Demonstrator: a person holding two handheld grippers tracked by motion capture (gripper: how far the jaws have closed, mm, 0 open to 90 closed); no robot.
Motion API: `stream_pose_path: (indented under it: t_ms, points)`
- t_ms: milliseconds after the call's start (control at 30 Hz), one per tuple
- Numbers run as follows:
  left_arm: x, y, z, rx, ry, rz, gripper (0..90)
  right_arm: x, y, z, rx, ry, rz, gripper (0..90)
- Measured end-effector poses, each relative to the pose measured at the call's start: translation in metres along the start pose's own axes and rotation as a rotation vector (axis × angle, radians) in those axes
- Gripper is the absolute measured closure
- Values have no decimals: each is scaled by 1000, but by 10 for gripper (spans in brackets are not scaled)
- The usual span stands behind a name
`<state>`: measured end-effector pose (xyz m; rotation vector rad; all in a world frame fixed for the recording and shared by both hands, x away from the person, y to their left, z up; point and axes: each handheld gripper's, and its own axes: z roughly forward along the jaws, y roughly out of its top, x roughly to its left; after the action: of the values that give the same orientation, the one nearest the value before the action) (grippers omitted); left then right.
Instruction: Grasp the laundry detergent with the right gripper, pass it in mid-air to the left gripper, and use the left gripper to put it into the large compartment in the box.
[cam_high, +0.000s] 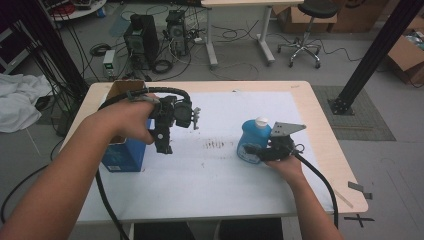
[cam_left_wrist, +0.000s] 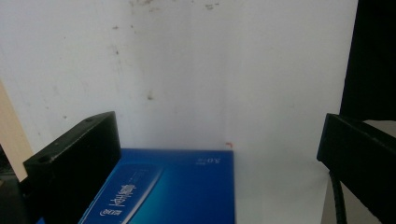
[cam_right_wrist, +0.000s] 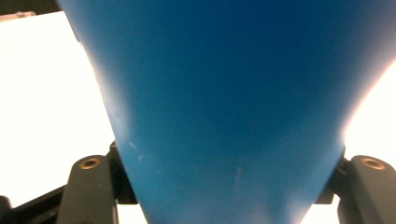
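At the left we see the blue box (cam_high: 123, 152) standing on the white mat (cam_high: 210, 185) with its top flaps open; its contents are hidden. Our left gripper (cam_high: 169, 131) hovers beside it, jaws spread wide and empty. To the right, our right gripper (cam_high: 255, 150) clamps the blue bottle (cam_high: 250, 137), white cap on, upright on the mat. We judge the bottle goes into the box next, which calls for lifting it clear over the flaps.

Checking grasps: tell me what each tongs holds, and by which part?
Right tongs clamp the blue bottle by its body; left tongs open, holding nothing.
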<state>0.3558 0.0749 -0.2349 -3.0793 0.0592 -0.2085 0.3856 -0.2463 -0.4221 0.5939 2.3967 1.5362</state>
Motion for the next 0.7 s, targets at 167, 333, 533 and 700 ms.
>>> stream_pose_path:
  t_ms: [167, 333, 533, 700]
  points:
    - [0, 0, 1, 1, 1, 1, 0, 0, -1, 0, 1, 3, 0, 358]
    - [1, 1, 1, 6, -1, 1, 1, 0, -3, 0, -3, 2, -3, 403]
    - [0, 1, 1, 4, 0, 1, 1, 2, -4, -1, -9, 3, -11, 433]
    - [0, 2, 1, 2, -1, 4, 0, 1, -3, -1, -9, 3, -10, 446]
